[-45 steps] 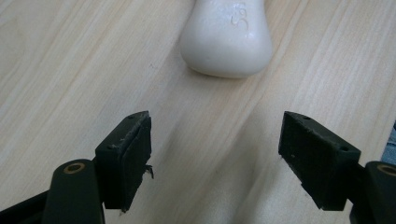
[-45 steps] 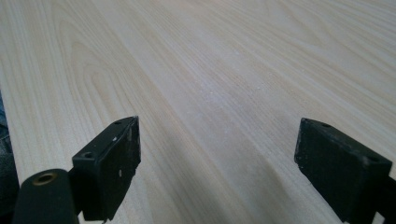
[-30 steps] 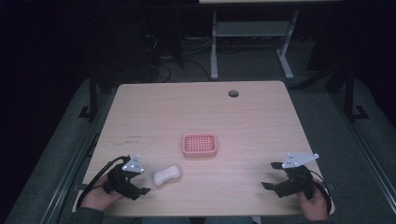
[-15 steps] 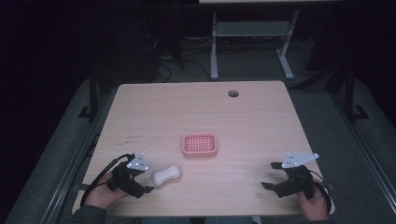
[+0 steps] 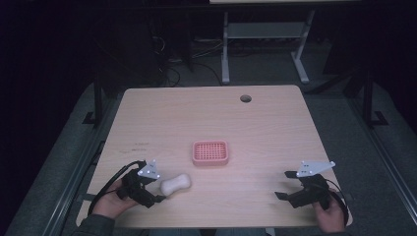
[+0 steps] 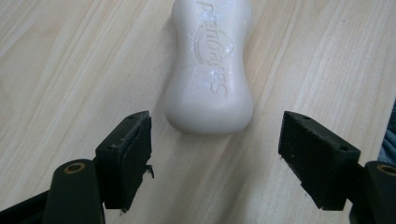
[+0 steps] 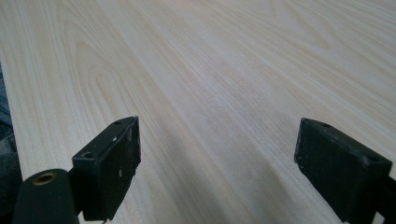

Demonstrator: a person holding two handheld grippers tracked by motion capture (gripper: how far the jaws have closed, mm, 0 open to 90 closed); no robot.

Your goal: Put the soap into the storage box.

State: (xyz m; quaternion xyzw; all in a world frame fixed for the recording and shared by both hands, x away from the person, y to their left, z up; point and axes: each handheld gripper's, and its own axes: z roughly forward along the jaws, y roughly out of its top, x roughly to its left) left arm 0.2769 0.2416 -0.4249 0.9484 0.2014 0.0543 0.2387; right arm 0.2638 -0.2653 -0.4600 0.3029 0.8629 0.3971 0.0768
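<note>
soap not yet gripped, dish waiting empty

the left hand-held gripper (image 5: 156, 192) sits low at the near left of the worktop (image 5: 275, 123), its jaws spread wide and holding nothing. the white soap bar (image 6: 210, 70) lies flat on the wood just ahead of those jaws; in the left gripper view its near end sits between the two pad tips but past them, touching neither. the bar's long axis runs roughly along the line of the jaws.

the pink soap dish (image 5: 210, 152) stands near the middle of the worktop, a little beyond and to the right of the bar, apart from it and with nothing in it.

the right hand-held gripper (image 5: 287, 186) rests at the near right, well apart from both things, jaws also spread with bare wood between them.

judging from this, the work looks barely begun: the approach is lined up, but closing on the bar, lifting it and setting it in the dish all seem left to do.
</note>
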